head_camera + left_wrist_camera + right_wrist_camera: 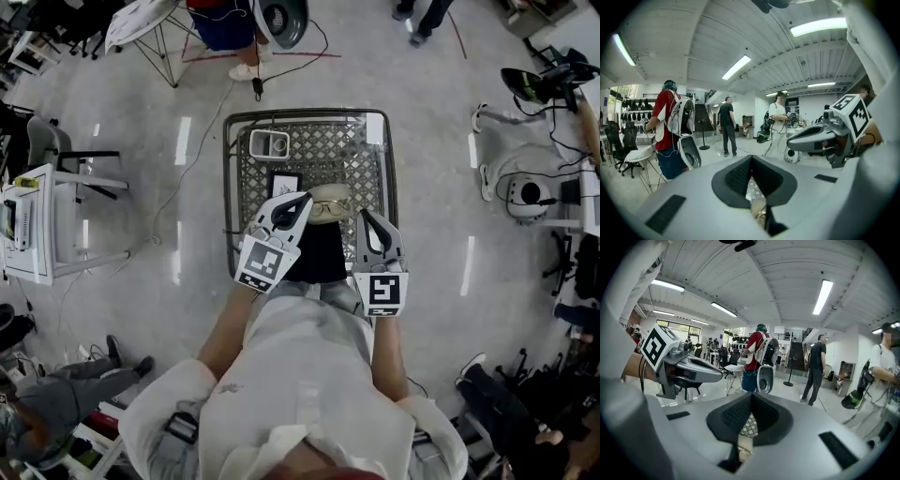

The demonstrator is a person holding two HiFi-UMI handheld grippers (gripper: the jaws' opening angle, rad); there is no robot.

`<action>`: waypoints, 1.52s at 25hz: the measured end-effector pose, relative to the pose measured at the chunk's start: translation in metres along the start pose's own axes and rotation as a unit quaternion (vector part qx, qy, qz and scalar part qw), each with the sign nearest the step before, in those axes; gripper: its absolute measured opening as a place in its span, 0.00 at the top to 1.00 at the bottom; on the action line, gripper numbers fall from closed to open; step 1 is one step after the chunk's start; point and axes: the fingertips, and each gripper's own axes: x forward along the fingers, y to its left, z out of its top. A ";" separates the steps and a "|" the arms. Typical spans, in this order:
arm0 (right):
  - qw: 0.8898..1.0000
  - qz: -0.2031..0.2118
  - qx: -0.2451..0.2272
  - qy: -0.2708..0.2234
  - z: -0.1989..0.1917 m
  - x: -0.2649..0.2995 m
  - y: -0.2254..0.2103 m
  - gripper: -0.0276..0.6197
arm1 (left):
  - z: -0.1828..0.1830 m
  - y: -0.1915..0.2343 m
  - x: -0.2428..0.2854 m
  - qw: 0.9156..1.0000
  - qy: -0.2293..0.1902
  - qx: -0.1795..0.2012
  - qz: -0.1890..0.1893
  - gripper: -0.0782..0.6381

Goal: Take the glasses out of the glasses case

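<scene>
A beige glasses case [330, 201] lies open on the mesh table [323, 150], with a pair of glasses [325, 209] inside it. My left gripper [302, 200] hovers at the case's left edge, its jaws shut and empty. My right gripper [361, 217] sits just right of the case, also shut with nothing held. In the left gripper view, the case and glasses [760, 212] show through the gap under the closed tips [751, 158]. The right gripper view shows a strip of the case [745, 444] below its own shut tips [751, 397].
A black mat [316, 253] lies on the table's near side under both grippers. A white box [270, 143] and a small dark-framed card [284, 183] sit farther back. Chairs, cables and several people stand around the room.
</scene>
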 end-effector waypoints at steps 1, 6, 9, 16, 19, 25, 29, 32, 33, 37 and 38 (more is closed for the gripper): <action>1.000 0.003 0.002 0.001 -0.004 0.002 -0.003 0.95 | -0.003 -0.001 0.005 1.000 0.003 0.000 0.001 0.87; 1.000 0.017 0.013 0.020 -0.035 0.017 -0.016 0.93 | -0.025 -0.002 0.029 1.000 0.028 0.003 0.013 0.87; 0.999 0.030 0.017 0.034 -0.051 0.027 -0.017 0.92 | -0.036 0.001 0.035 0.999 0.043 0.001 0.019 0.87; 0.996 0.052 0.032 0.060 -0.083 0.035 -0.020 0.93 | -0.064 -0.005 0.055 0.997 0.071 -0.006 0.012 0.87; 0.994 0.061 0.036 0.078 -0.103 0.039 -0.017 0.93 | -0.085 -0.005 0.061 0.996 0.090 -0.013 0.007 0.87; 0.992 0.073 0.042 0.092 -0.133 0.065 -0.017 0.95 | -0.120 0.009 0.083 0.993 0.114 -0.008 -0.004 0.87; 0.990 0.079 0.047 0.107 -0.151 0.065 -0.014 0.95 | -0.140 0.004 0.090 0.991 0.133 -0.011 -0.017 0.87; 0.989 0.083 0.051 0.114 -0.165 0.070 -0.011 0.95 | -0.157 0.002 0.097 0.989 0.146 -0.007 -0.030 0.87; 0.988 0.085 0.052 0.116 -0.169 0.071 -0.010 0.95 | -0.164 0.001 0.099 0.988 0.152 -0.006 -0.034 0.87; 0.986 0.093 0.056 0.125 -0.180 0.074 -0.002 0.95 | -0.185 -0.003 0.104 0.984 0.172 -0.001 -0.052 0.87; 0.986 0.095 0.056 0.127 -0.183 0.074 -0.001 0.95 | -0.189 -0.004 0.106 0.983 0.175 -0.001 -0.055 0.87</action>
